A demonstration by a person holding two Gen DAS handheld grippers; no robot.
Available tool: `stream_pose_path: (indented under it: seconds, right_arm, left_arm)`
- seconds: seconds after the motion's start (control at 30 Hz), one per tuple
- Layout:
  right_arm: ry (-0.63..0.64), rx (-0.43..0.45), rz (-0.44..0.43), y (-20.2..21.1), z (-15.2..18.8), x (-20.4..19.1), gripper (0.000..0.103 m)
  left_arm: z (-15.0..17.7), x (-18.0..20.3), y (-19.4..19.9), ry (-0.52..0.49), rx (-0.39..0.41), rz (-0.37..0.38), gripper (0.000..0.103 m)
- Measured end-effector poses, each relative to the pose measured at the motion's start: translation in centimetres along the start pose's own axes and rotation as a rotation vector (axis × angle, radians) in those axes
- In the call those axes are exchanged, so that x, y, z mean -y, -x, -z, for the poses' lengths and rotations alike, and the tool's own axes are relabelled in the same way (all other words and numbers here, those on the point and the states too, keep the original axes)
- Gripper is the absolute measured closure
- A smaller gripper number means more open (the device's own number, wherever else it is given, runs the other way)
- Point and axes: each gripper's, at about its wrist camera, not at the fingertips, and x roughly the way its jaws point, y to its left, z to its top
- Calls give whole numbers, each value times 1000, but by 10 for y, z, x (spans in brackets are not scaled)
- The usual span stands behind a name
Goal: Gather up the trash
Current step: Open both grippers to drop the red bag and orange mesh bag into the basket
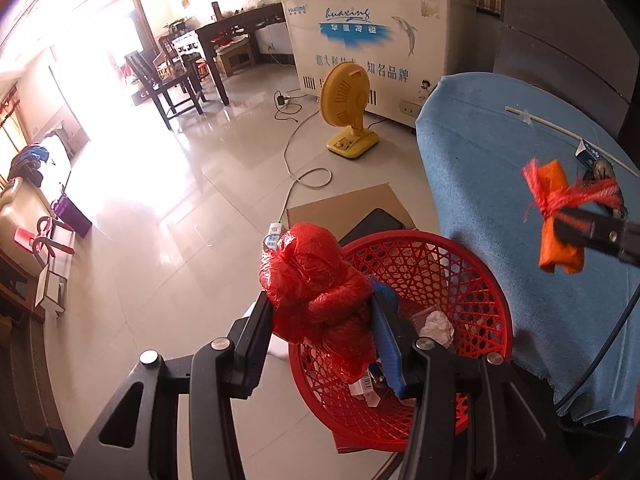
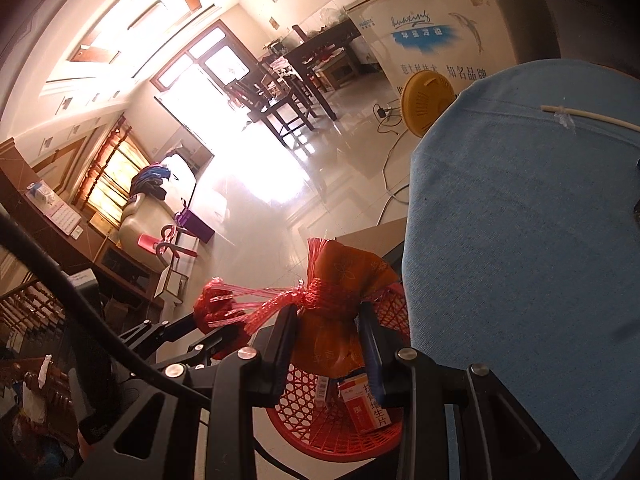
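Crumpled red plastic bag (image 1: 316, 288) is clamped between the left gripper (image 1: 320, 320) pads, jaws roughly half open and pressing on both sides of the wad; it hangs over the near-left rim of the red mesh basket (image 1: 452, 280), not yet inside. Orange packet tied with red netting (image 2: 340, 300) sits pinched in the right gripper (image 2: 330, 320), jaws closed down tight on it, netting tail trailing left toward the left gripper's frame. In the left wrist view the same packet (image 1: 558, 220) hangs off the right gripper's tips (image 1: 576, 228) above the blue cloth, right of the basket. Basket on the floor against the blue-covered table (image 1: 500, 168), already holding a crumpled white paper (image 1: 436, 326) and small cartons, one a red-and-white medicine box (image 2: 366, 404). Flat cardboard (image 1: 352, 204) lies under and behind the basket. Further out: yellow fan (image 1: 348, 100), white chest freezer (image 1: 372, 32), dark dining table (image 1: 236, 28).
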Motion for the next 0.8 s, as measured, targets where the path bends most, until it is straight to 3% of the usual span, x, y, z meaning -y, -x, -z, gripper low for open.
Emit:
stream_pose_path:
  seconds: [0.8]
  right_arm:
    - [-9, -103, 34, -33, 9, -5, 69]
  left_arm:
    - [11, 7, -27, -28, -82, 25, 53]
